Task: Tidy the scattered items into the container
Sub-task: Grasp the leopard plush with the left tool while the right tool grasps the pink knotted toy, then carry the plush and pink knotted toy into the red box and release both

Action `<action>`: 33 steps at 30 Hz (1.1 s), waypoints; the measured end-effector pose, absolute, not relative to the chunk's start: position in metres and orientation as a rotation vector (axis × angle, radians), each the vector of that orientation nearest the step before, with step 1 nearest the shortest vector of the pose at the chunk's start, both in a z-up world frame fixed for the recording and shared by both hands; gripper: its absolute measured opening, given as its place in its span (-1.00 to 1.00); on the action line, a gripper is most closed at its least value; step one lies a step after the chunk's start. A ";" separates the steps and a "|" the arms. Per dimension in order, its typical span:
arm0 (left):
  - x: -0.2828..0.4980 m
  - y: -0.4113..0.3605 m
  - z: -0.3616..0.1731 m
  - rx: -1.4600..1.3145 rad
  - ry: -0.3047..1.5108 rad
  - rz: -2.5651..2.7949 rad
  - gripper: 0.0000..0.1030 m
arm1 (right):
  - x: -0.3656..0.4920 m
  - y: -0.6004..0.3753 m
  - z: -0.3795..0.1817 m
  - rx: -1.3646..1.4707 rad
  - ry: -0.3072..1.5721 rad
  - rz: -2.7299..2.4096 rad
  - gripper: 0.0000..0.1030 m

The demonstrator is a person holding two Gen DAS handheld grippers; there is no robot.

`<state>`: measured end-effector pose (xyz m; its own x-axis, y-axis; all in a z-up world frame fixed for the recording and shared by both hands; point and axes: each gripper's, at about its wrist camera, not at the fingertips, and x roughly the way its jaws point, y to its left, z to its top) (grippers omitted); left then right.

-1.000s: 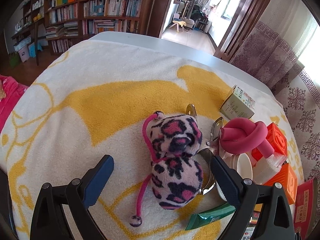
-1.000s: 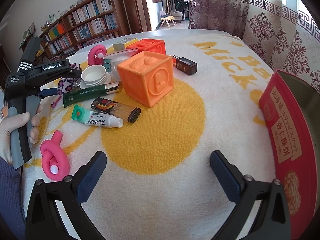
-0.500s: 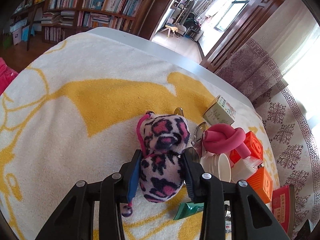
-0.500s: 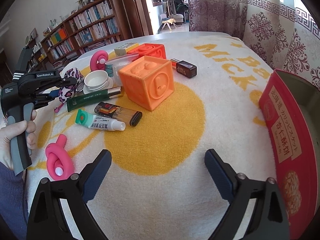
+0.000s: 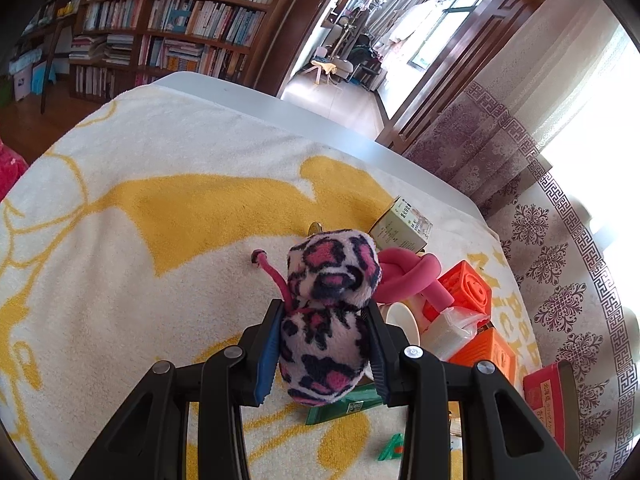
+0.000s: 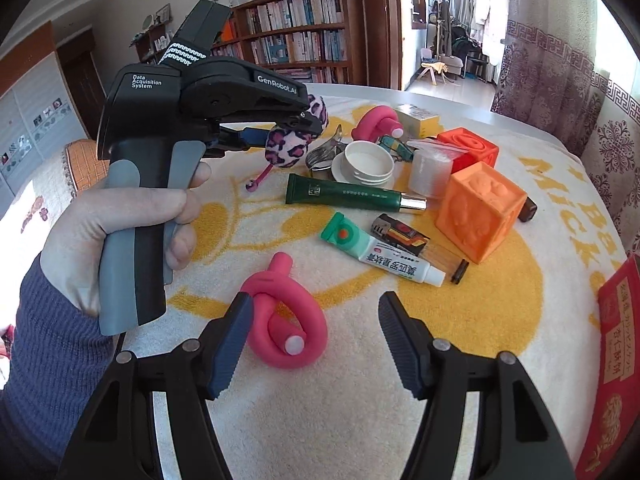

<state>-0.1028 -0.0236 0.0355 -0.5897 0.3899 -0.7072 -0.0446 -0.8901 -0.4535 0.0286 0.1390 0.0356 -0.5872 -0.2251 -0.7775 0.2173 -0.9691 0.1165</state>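
Observation:
My left gripper (image 5: 322, 344) is shut on a pink leopard-print plush toy (image 5: 328, 312) and holds it above the yellow-and-white towel (image 5: 180, 240); the plush also shows in the right wrist view (image 6: 294, 134), lifted off the cloth. My right gripper (image 6: 316, 344) is open and low over the towel, with a knotted pink foam toy (image 6: 286, 312) between its fingers, nearer the left one. The red tin container (image 6: 616, 356) stands at the right edge, also visible in the left wrist view (image 5: 548, 392).
Scattered on the towel: two orange cubes (image 6: 480, 212), a green tube (image 6: 344, 196), a white-green tube (image 6: 380, 248), a lighter (image 6: 404, 236), white lids (image 6: 366, 160), a second pink knot (image 6: 376, 124), a small box (image 5: 404, 228), spoons (image 6: 324, 152).
My left gripper closed on the plush and lifted it off the towel. My right gripper moved left and down over the pink foam knot and narrowed its opening.

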 end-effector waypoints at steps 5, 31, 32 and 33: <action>-0.099 -0.022 0.039 -1.251 -0.566 2.546 -0.22 | 0.016 0.135 0.021 1.323 -0.058 -2.529 0.35; -0.065 0.043 0.069 -1.079 -0.220 2.617 -0.22 | 0.098 0.211 0.061 1.219 -0.214 -2.859 -0.10; -0.063 0.047 0.070 -1.069 -0.204 2.620 -0.22 | 0.102 0.216 0.065 1.207 -0.224 -2.882 -0.10; -0.061 0.050 0.071 -1.059 -0.189 2.623 -0.22 | 0.107 0.223 0.070 1.196 -0.235 -2.904 -0.10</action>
